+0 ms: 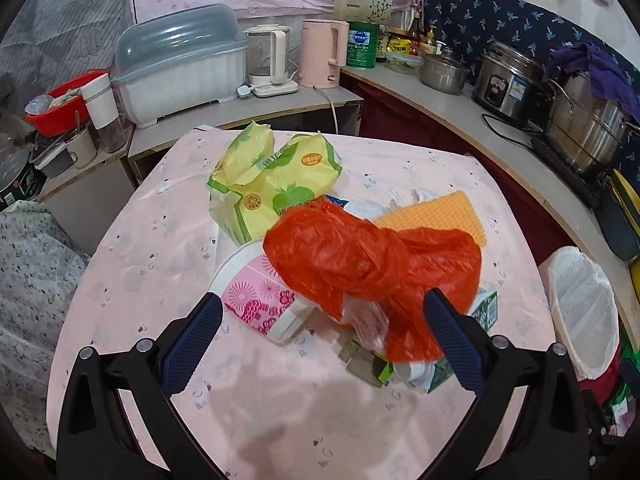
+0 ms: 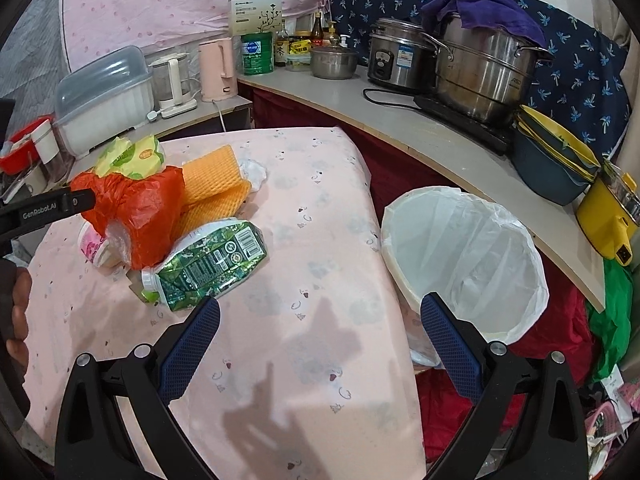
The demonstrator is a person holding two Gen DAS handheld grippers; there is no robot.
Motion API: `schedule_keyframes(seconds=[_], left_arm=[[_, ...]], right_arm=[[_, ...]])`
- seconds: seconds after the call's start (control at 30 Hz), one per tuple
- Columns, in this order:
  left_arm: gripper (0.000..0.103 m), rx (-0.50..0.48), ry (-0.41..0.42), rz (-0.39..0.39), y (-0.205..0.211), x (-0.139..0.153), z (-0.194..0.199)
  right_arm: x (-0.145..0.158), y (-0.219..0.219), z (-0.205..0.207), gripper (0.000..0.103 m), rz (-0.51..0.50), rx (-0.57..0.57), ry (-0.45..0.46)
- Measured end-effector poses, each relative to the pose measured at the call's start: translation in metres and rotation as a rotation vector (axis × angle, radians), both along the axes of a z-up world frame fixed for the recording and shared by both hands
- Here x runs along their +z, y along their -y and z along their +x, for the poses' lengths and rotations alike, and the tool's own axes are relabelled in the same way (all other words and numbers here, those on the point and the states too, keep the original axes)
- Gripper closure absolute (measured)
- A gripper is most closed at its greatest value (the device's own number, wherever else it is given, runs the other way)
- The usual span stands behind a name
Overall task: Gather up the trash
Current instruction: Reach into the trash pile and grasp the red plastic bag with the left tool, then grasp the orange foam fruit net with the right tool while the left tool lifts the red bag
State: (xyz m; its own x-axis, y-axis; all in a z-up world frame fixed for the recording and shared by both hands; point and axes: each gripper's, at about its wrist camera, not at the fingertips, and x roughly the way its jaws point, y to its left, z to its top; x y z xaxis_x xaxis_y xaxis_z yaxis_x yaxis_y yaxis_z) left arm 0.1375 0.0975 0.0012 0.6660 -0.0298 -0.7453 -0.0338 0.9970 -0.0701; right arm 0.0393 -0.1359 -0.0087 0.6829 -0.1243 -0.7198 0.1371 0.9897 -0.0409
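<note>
A pile of trash lies on the pink table [image 1: 280, 400]: a red plastic bag [image 1: 360, 264] on top, a yellow-green wrapper [image 1: 272, 184] behind it, a pink-patterned paper cup [image 1: 256, 300] on its side, an orange foam sheet [image 1: 440, 216] and a crushed green carton [image 2: 212, 264]. My left gripper [image 1: 320, 312] is open, its fingers either side of the red bag's near end. My right gripper [image 2: 318, 312] is open and empty over the table's right edge, the carton just beyond its left finger. A white-lined trash bin [image 2: 464, 256] stands right of the table.
A counter [image 2: 360, 100] curves behind and right of the table with steel pots [image 2: 484, 68], a rice cooker [image 2: 396, 56], kettles and a dish box [image 1: 180, 68]. Stacked bowls [image 2: 552, 164] and a yellow pot [image 2: 612, 216] sit at its right end.
</note>
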Motion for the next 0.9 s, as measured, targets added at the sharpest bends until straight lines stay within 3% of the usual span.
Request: schedule_keyframes(seconds=[0.2, 0.27, 0.43, 0.6, 0.63, 0.9], left_arm=[[0.008, 0.007, -0.025, -0.044, -0.009, -0.006, 0.030], [0.016, -0.005, -0.031, -0.063, -0.009, -0.008, 0.036], [0.053, -0.055, -0.045, -0.103, -0.006, -0.011, 0.044], [0.077, -0.092, -0.021, -0.100, 0.000, -0.006, 0.041], [0.089, -0.097, -0.015, -0.102, -0.001, -0.004, 0.041], [0.096, -0.136, 0.057, -0.161, -0.006, 0.030, 0.033]], right_arm=[[0.001, -0.015, 0.028, 0.007, 0.006, 0.025, 0.006], [0.002, -0.020, 0.034, 0.007, 0.006, 0.035, 0.008], [-0.004, -0.031, 0.047, 0.007, 0.003, 0.057, 0.002], [-0.009, -0.033, 0.052, 0.007, 0.008, 0.062, -0.013], [-0.010, -0.033, 0.053, 0.007, 0.011, 0.062, -0.017], [-0.014, -0.036, 0.061, 0.007, 0.023, 0.060, -0.028]])
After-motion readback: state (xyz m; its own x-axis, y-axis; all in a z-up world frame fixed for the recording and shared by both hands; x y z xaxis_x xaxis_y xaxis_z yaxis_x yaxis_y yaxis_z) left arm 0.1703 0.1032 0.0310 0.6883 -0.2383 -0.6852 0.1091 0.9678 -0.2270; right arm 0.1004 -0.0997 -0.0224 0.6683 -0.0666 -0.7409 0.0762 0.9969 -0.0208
